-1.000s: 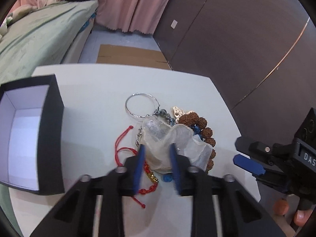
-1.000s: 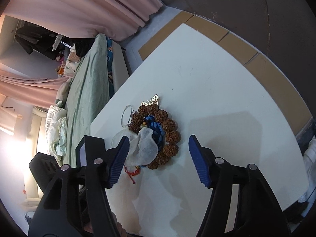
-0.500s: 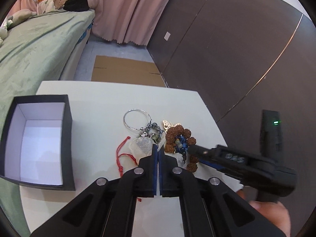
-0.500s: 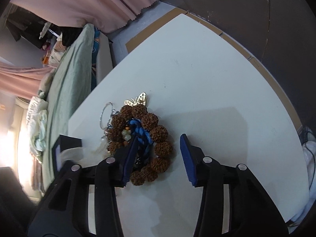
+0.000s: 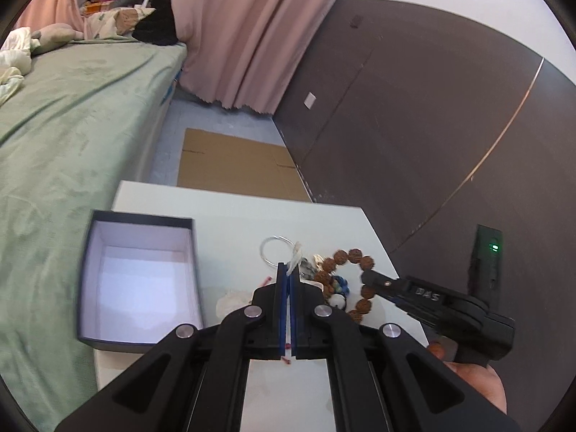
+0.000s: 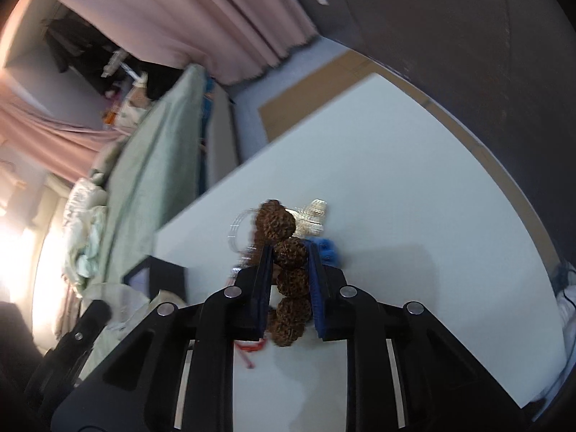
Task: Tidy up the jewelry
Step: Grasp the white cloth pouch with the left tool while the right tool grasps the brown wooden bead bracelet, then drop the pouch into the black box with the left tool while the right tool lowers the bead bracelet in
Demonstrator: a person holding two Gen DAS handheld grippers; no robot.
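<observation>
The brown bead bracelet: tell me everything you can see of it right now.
The brown bead bracelet is a loop of large, knobbly, seed-like brown beads. The right hand-held gripper is shut on one stretch, with several beads lined up between its blue pads. In the left wrist view the loop hangs open over the white table, beside a blue beaded piece and a silver ring. Whether it touches them is unclear.

Both tongs have clamped and lifted.
The left tongs [image 5: 288,270] pinched the clear pouch [image 5: 296,254] off the pile; the right tongs [image 6: 289,255], wide apart a second ago, now grip the brown bead bracelet [image 6: 288,252], raising it.
</observation>
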